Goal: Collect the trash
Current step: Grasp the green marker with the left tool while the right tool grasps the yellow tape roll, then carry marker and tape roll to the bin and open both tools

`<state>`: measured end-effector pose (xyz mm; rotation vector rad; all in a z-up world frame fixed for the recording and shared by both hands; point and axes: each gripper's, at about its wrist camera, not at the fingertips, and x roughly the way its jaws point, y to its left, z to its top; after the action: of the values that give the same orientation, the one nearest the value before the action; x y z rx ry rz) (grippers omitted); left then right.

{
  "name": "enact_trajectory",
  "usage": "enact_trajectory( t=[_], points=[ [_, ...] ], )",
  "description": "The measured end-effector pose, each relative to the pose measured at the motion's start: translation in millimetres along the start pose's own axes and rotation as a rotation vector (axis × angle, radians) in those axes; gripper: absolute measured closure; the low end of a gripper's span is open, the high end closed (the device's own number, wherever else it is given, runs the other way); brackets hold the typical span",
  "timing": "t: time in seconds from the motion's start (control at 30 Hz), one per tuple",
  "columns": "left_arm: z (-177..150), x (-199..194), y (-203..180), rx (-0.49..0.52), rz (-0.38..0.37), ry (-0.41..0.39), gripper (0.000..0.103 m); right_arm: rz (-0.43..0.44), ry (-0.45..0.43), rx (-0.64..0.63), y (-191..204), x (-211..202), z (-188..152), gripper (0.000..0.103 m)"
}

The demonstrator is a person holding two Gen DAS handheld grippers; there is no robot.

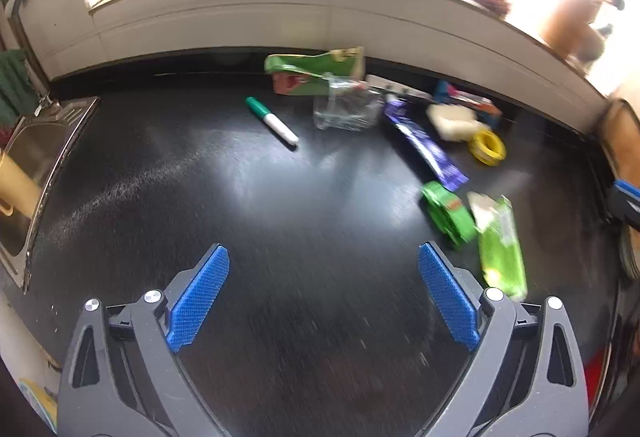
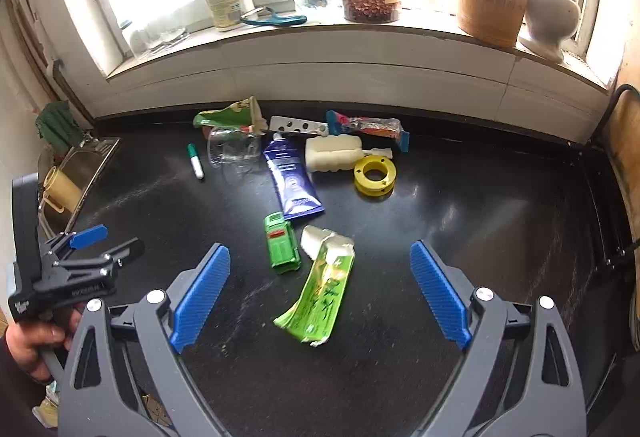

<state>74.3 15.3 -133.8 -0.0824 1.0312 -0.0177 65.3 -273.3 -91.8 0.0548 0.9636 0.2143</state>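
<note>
Trash lies scattered on the black counter (image 2: 460, 221). The right gripper (image 2: 320, 273) has its jaws wide, a torn green wrapper (image 2: 320, 297) lying between them and a green carton (image 2: 282, 249) just ahead. The left gripper (image 1: 324, 277) also stands wide over bare counter, a marker (image 1: 272, 120) well ahead of it.

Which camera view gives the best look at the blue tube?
The right wrist view: the blue tube lies near the centre, sharp and whole. The left wrist view shows it off to the right, blurred by motion.
</note>
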Motion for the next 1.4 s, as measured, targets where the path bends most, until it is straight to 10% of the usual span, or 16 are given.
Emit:
enact_trajectory(
  t=[0.7,0.83,0.97,1.4],
  points=[
    [108.3,176.5,55.9,-0.167,0.159,0.068,0.014,-0.122,0.179,-0.076,-60.5,204.2,54.0,0.024],
    [110.7,176.2,48.4,-0.107,0.164,0.034,0.035,-0.114,0.157,-0.097,-57.5,204.8,51.2,0.048],
    [107.4,167.4,42.7,-0.099,0.145,0.036,0.087,-0.104,0.179,-0.093,-53.7,201.0,45.0,0.049],
    [56.1,77.8,21.9,-0.064,0.086,0.032,0.091,-0.077,0.119,-0.037,-37.9,103.3,18.4,0.049]
  ],
)
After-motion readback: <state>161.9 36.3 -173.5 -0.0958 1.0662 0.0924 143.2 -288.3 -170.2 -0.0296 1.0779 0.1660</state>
